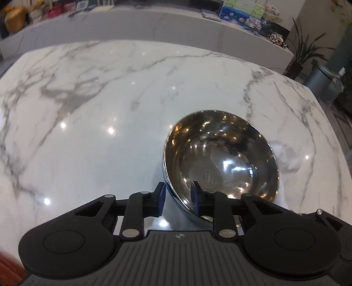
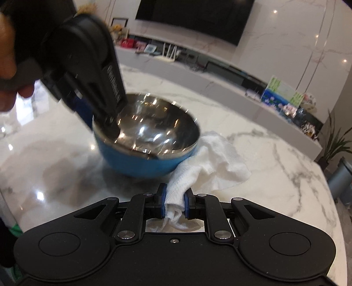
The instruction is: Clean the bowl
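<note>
Steel bowl (image 1: 220, 158) rim pinched by left tongs (image 1: 178, 198); right tongs (image 2: 174, 203) clamp cloth (image 2: 211, 162).

A glossy marble table (image 1: 132, 92) reflects ceiling lights; behind, a long low cabinet (image 2: 220, 74), dark television (image 2: 193, 17), potted plant (image 1: 305, 52).

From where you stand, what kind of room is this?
Most likely a home living room: a big dark television hangs on the wall above a long low cabinet with photos and boxes, a potted plant stands nearby, and the bowl sits on a marble table.
</note>
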Demonstrator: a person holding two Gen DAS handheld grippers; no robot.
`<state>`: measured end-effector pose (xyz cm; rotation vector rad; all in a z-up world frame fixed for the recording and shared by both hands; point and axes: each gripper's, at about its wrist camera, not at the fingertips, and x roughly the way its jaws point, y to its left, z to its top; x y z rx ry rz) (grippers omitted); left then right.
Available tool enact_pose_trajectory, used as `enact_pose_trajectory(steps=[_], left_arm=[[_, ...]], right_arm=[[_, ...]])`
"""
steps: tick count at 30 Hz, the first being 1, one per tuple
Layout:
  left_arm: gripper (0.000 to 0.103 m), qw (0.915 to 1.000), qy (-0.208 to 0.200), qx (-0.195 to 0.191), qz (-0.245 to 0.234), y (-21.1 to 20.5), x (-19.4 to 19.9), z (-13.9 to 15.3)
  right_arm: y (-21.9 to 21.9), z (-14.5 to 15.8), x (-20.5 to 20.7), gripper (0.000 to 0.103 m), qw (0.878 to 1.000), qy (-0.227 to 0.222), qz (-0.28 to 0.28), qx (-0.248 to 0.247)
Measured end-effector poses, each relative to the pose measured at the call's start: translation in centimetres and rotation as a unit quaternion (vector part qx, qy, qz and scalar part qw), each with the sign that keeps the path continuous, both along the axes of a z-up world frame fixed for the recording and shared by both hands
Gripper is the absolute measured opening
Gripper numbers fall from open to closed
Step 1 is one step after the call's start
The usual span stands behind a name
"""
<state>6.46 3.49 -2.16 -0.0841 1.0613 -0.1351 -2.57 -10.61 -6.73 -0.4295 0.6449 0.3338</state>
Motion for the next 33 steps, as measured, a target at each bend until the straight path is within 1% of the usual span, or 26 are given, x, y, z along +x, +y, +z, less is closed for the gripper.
enact_pose_trajectory(steps=[3, 5, 7, 9, 10, 11, 13, 15, 16, 19, 20, 23, 25, 30, 33], left_arm=[[0.018, 0.9995, -0.012, 0.026, -0.014, -0.5, 0.2, -0.1], [0.018, 0.9997, -0.01, 0.019, -0.009, -0.4, 0.2, -0.2], [0.019, 0.9999, -0.008, 0.008, 0.002, -0.1, 0.0, -0.1], [0.031, 0.9999, -0.004, 0.001, 0.014, 0.2, -0.3, 0.1], [0.044, 0.9998, 0.0, 0.0, 0.019, 0.3, -0.4, 0.2], [0.048, 0.9996, 0.007, -0.002, 0.027, 0.4, -0.6, 0.3], [0.048, 0.9991, 0.02, -0.008, 0.038, 0.6, -0.7, 0.3], [0.047, 0.9984, 0.033, -0.019, 0.042, 0.8, -0.7, 0.3], [0.046, 0.9984, 0.035, -0.017, 0.041, 0.8, -0.7, 0.3], [0.029, 0.9991, 0.031, -0.004, 0.028, 0.4, -0.8, 0.4], [0.026, 0.9994, 0.028, 0.001, 0.02, 0.1, -0.7, 0.4], [0.025, 0.9996, 0.012, 0.025, -0.002, -0.7, -0.7, 0.4], [0.024, 0.9992, 0.0, 0.035, -0.017, -1.0, -0.7, 0.2], [0.02, 0.9979, -0.024, 0.045, -0.04, -1.4, -0.4, 0.0], [0.02, 0.9972, -0.039, 0.046, -0.043, -1.5, -0.5, -0.2]], right_arm=[[0.2, -0.4, -0.2, 0.014, 1.0, 0.009, 0.001, -0.007], [0.3, -0.4, -0.4, 0.014, 1.0, 0.006, -0.002, -0.01], [0.1, -0.1, -0.5, 0.014, 1.0, -0.011, -0.013, -0.012], [-0.2, 0.4, -0.7, 0.014, 0.999, -0.033, -0.023, -0.009], [-0.3, 0.6, -0.8, 0.014, 0.999, -0.046, -0.027, -0.008], [-0.4, 0.9, -0.9, 0.014, 0.998, -0.059, -0.028, -0.006], [-0.5, 1.3, -1.1, 0.014, 0.996, -0.082, -0.024, -0.003], [-0.3, 1.4, -1.3, 0.014, 0.996, -0.086, -0.013, -0.003], [-0.2, 1.3, -1.4, 0.014, 0.996, -0.085, -0.008, -0.005], [0.1, 1.0, -1.3, 0.014, 0.997, -0.076, 0.001, -0.011], [0.2, 0.9, -1.2, 0.014, 0.997, -0.072, 0.003, -0.012], [0.3, 0.7, -0.9, 0.014, 0.998, -0.057, 0.006, -0.014], [0.2, 0.4, -0.6, 0.014, 0.999, -0.039, 0.007, -0.014], [0.1, -0.3, 0.1, 0.014, 1.0, 0.001, 0.009, -0.009], [0.3, -0.5, 0.2, 0.014, 1.0, 0.008, 0.01, -0.011]])
